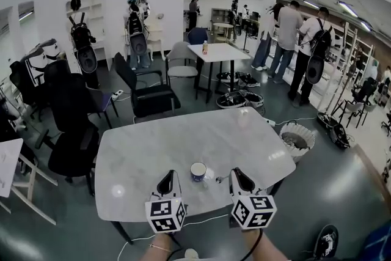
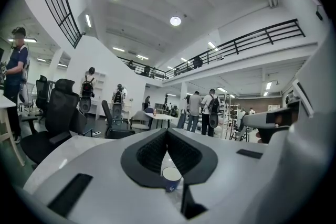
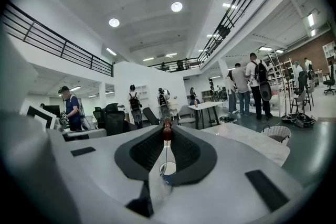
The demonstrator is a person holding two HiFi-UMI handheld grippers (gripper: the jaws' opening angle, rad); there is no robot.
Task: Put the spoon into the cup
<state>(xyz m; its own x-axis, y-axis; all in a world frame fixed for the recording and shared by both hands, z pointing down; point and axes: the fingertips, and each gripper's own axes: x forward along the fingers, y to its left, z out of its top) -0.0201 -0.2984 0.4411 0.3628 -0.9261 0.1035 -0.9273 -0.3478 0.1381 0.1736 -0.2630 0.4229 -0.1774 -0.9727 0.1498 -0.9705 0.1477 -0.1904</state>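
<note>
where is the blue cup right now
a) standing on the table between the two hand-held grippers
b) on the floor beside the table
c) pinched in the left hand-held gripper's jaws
a: the cup stands upright on the pale table, with the left hand-held gripper on one side and the right hand-held gripper on the other, and neither one grips it.

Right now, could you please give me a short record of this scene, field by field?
surface: pale marble-look table
cup: blue outside, white inside, upright on the table, ahead of both grippers
spoon: beside the cup on its right, not in it
left gripper: fingers together, nothing between them
right gripper: fingers shut on the spoon's reddish end
task state: spoon not yet in the cup
</note>
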